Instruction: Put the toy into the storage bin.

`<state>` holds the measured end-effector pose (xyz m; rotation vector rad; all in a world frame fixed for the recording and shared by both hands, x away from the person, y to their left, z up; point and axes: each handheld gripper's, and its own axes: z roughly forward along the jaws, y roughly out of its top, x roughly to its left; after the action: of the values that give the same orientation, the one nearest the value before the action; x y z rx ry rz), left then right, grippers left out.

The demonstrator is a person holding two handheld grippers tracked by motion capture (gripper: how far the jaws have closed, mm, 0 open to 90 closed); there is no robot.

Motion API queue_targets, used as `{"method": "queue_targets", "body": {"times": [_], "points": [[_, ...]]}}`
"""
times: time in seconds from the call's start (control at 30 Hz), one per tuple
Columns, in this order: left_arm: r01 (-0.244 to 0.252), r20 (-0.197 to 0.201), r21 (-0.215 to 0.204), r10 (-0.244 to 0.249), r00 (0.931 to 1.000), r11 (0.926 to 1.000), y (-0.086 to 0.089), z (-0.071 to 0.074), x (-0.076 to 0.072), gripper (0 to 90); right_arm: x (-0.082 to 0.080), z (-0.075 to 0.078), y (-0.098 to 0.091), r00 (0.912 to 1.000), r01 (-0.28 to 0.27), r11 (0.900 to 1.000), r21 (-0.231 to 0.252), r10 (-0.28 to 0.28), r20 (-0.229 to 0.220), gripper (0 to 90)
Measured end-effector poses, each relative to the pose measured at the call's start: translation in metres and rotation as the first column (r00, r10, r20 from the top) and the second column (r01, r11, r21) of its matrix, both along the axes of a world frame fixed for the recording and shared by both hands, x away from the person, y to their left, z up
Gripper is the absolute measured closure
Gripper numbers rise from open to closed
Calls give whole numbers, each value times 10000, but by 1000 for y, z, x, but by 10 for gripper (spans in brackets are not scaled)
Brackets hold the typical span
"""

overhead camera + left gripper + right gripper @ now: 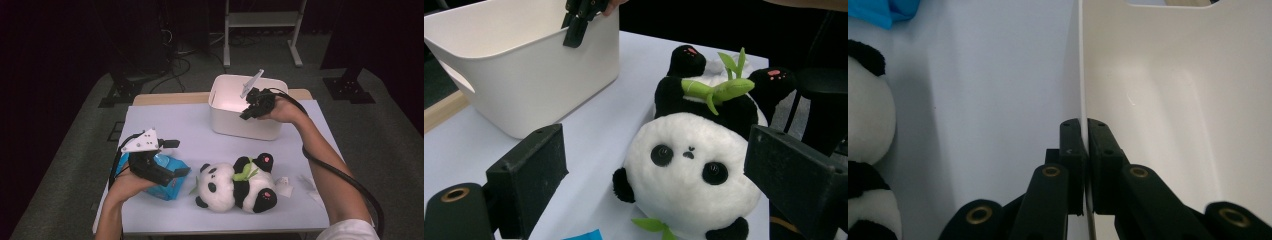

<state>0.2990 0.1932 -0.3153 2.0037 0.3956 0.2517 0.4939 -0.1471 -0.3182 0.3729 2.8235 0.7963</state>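
Nearest the person, the left gripper (172, 157) is held low over the table's (190, 130) left side, jaws spread wide with nothing between them, right above a blue packet (170, 184). Just beside it, at the front centre, a plush panda (235, 184) is seen lying on its back, a green bamboo sprig (719, 90) laid across its chest. Farther back, the white bin (235, 125) is stood at the table's far edge, and its near wall is pinched at the rim by the right gripper (1084, 150), jaws clamped on either side of it.
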Motion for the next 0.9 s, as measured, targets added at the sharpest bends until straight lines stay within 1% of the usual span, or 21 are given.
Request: {"method": "queue_targets", "body": {"times": [0.1,0.33,0.4,0.43,0.6,0.83,0.9], "points": [[-18,4,1,18,10000,10000,0,0,0,88,-1,-1,-1,9999,-151,9998,148,151,-21,870],[8,-32,26,-8,10000,10000,-2,0,0,88,-7,0,0,9978,-640,9979,-51,639,-153,874],[31,-25,52,-31,10000,10000,-2,0,0,88,-10,1,-2,9973,-689,9976,38,689,-247,875],[26,-42,25,-26,10000,10000,-2,-1,0,88,-11,1,-3,9961,-810,9967,96,813,-350,875],[138,-88,85,-137,9999,9999,-6,-2,1,88,-27,1,-8,9918,-1171,9930,173,1178,-491,873],[302,-241,258,-296,9993,9992,-16,-6,3,88,-56,0,-10,9847,-1689,9856,129,1692,-408,874],[386,-215,342,-379,9991,9987,-18,-6,3,88,-63,0,-12,9832,-1770,9841,115,1774,-428,874]]}}
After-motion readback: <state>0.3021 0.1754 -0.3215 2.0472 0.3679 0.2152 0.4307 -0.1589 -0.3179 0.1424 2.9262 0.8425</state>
